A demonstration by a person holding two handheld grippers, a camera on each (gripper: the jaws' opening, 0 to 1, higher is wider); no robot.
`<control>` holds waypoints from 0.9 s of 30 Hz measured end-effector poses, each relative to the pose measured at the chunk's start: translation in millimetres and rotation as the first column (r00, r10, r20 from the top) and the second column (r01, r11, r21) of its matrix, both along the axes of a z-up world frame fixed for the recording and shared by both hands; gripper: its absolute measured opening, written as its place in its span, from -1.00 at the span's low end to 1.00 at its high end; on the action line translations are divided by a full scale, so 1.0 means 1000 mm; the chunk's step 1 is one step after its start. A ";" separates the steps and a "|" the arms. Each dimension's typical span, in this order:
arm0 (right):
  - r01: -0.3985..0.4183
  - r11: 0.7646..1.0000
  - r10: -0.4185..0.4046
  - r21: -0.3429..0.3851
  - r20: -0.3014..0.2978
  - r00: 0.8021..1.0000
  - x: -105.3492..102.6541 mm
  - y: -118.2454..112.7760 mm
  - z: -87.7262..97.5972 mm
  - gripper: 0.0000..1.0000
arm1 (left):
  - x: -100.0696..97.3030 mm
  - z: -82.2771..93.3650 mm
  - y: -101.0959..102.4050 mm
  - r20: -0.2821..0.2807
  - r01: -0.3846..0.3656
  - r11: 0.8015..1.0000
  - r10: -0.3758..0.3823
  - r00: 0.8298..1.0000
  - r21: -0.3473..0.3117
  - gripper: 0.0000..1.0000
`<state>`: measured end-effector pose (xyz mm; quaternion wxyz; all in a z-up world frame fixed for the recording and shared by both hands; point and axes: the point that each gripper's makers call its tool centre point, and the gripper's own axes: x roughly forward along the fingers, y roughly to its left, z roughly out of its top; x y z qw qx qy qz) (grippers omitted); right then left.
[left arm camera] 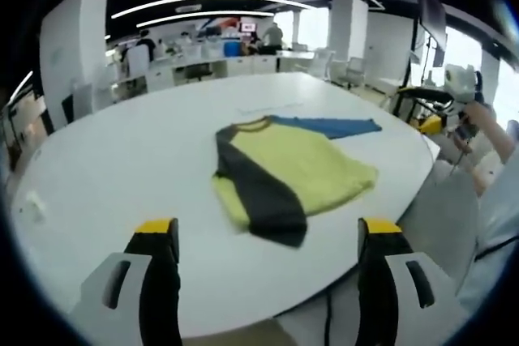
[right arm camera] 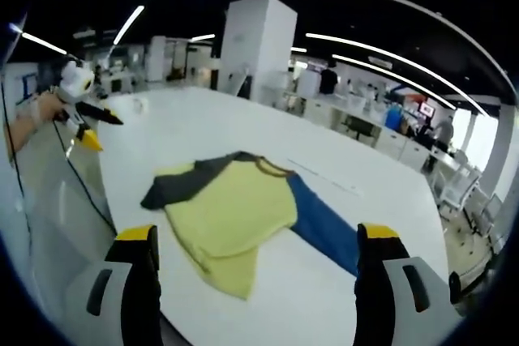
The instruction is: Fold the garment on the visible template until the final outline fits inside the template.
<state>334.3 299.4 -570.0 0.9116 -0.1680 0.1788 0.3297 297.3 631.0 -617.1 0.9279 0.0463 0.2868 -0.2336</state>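
A: Here, on a smooth white bench (left arm camera: 122,168) with a rounded edge: one garment (left arm camera: 284,172), soft knit, partly folded. Lies flat near the bench's middle. Yellow body, one dark grey sleeve laid across it, one blue sleeve (left arm camera: 332,126) stretched out flat to the side. Dark collar band at the neck.

B: Same from the right gripper view: garment (right arm camera: 231,212) rumpled into an uneven outline, yellow panel doubled over at the lower edge, blue sleeve (right arm camera: 324,228) running off toward the right jaw. Faint thin line (right arm camera: 324,177) on the bench (right arm camera: 203,127) just beyond the collar; too pale to tell whether a template edge.

A: Left claw (left arm camera: 271,241) wide, gripping nothing. Two jaws: dark, yellow-capped tips, grey plastic bodies behind. Hangs over the near bench edge, apart from the cloth.

B: Right claw (right arm camera: 258,242) wide too, nothing between the jaws. Same yellow caps, counted two. Held near the garment's folded edge, not touching so far as can be told.

A: Off the bench edge in the left gripper view: a hand (left arm camera: 478,115) on the other gripper, white body, black jaws, yellow tip.

B: Beyond: open office, white columns, long ceiling light strips, desks, chairs, several people far back.
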 end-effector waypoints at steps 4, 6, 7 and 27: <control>0.012 1.000 -0.012 0.000 0.003 1.000 -0.002 -0.001 0.002 1.00 | -0.001 -0.007 -0.001 -0.023 0.007 1.000 -0.008 1.000 -0.006 0.68; 0.020 1.000 -0.020 -0.004 0.005 1.000 -0.002 -0.003 0.002 1.00 | 0.001 -0.010 -0.002 -0.025 0.009 1.000 -0.009 1.000 -0.023 0.66; 0.022 1.000 -0.022 -0.008 0.001 1.000 -0.003 -0.003 0.002 1.00 | 0.003 -0.011 -0.004 -0.020 0.011 0.999 -0.012 1.000 -0.040 0.62; 0.062 0.998 -0.062 0.013 -0.012 0.998 -0.016 -0.008 0.002 1.00 | 0.017 -0.057 -0.012 -0.117 0.020 0.998 -0.028 0.993 -0.067 0.06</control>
